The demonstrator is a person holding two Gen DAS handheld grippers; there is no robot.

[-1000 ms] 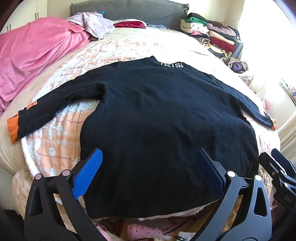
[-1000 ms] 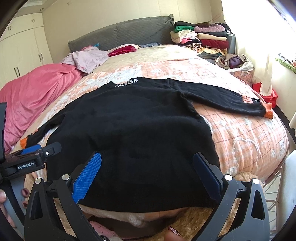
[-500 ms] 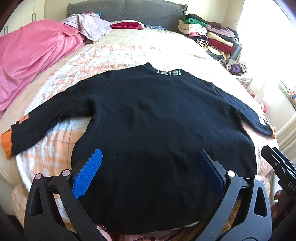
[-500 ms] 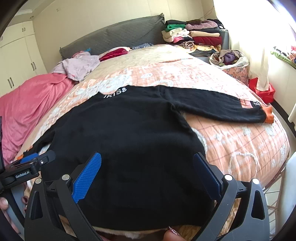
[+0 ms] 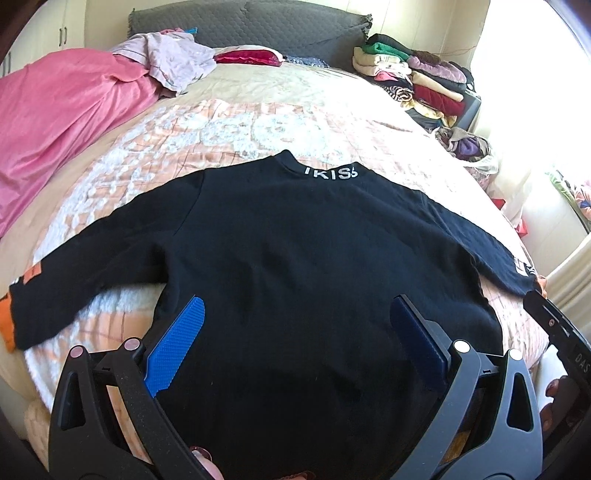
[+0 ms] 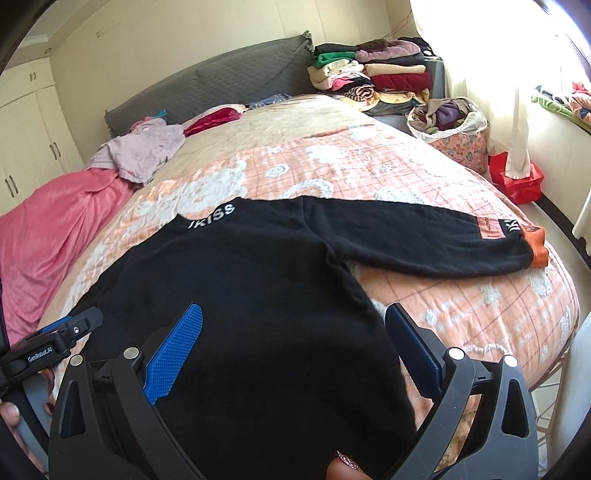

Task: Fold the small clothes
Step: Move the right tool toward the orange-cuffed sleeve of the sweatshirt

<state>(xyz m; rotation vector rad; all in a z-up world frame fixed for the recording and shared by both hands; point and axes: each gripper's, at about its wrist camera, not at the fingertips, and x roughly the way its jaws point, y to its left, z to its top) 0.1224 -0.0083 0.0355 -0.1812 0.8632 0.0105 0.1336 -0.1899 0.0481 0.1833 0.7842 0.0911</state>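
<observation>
The black sweater [image 5: 295, 266] lay flat on the bed [image 6: 424, 192], back up, collar toward the headboard [image 5: 258, 22], both sleeves spread out. The left gripper [image 5: 295, 332] and right gripper [image 6: 291, 332] hung over its hem, jaws wide apart, holding nothing. It looked soft, light and limp; a sleeve cuff or shoulder seam seemed the best hold.

Black sweater [image 5: 295, 266] with orange cuffs [image 6: 537, 245] on peach-and-white checked blanket [image 6: 424, 177].
</observation>
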